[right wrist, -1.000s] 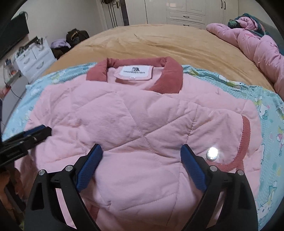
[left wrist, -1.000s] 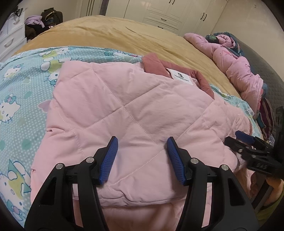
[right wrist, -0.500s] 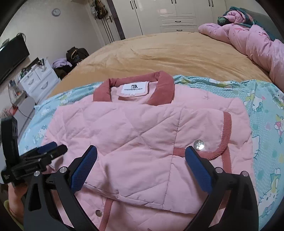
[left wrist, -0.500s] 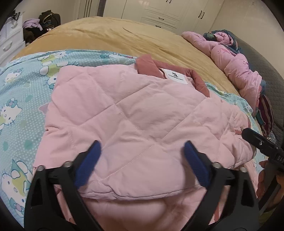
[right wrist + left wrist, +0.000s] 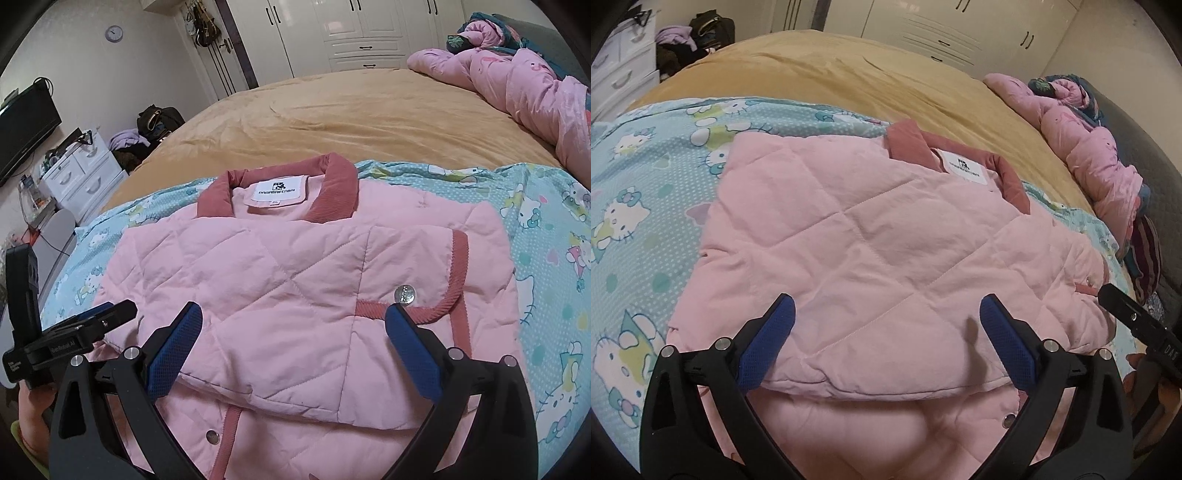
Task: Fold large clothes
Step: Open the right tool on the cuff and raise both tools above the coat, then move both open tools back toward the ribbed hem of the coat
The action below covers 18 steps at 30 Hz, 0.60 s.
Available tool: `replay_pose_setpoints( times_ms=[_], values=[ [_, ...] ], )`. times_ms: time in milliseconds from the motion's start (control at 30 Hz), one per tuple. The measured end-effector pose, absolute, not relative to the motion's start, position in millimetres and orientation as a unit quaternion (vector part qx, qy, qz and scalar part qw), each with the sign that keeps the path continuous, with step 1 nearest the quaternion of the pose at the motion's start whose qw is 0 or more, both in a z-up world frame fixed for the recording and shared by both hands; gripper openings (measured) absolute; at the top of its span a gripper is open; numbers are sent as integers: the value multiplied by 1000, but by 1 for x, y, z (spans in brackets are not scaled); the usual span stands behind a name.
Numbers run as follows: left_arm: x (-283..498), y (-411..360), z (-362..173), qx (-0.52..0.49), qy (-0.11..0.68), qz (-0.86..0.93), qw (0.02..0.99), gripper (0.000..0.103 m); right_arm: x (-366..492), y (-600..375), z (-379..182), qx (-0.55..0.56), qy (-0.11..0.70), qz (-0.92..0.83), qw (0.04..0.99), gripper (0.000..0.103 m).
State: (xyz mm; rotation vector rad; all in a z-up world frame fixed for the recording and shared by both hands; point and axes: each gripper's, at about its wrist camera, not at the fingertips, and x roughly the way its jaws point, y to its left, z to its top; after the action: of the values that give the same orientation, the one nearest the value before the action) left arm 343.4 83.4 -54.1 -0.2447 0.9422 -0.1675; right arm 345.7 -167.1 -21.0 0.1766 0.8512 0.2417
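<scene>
Pink quilted jacket [image 5: 280,295] lies folded on the cartoon-print sheet [image 5: 546,206] on the bed, its near hem cut off below. Left hand-held gripper [image 5: 886,339] and right hand-held gripper [image 5: 293,339] gape wide, empty, above it.

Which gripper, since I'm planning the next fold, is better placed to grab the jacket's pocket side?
Right. The right gripper, open, has one finger beside the pocket button; the left gripper sits at the jacket's opposite edge.
</scene>
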Motion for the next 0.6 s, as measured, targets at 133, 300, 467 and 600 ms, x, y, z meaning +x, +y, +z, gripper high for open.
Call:
replay_pose_setpoints(
  times_ms=[133, 300, 467, 600],
  values=[
    [340, 84, -49, -108, 455, -68, 882, 94, 342, -167, -18, 86, 408, 116, 901, 99],
    [333, 84, -41, -102, 451, -65, 884, 94, 333, -170, -12, 89, 402, 118, 904, 99],
    [326, 82, -32, -91, 443, -63, 889, 94, 324, -172, -4, 90, 396, 122, 906, 99],
    [319, 78, -23, -69, 433, -58, 897, 94, 317, -172, 2, 93, 391, 124, 907, 99]
  ],
)
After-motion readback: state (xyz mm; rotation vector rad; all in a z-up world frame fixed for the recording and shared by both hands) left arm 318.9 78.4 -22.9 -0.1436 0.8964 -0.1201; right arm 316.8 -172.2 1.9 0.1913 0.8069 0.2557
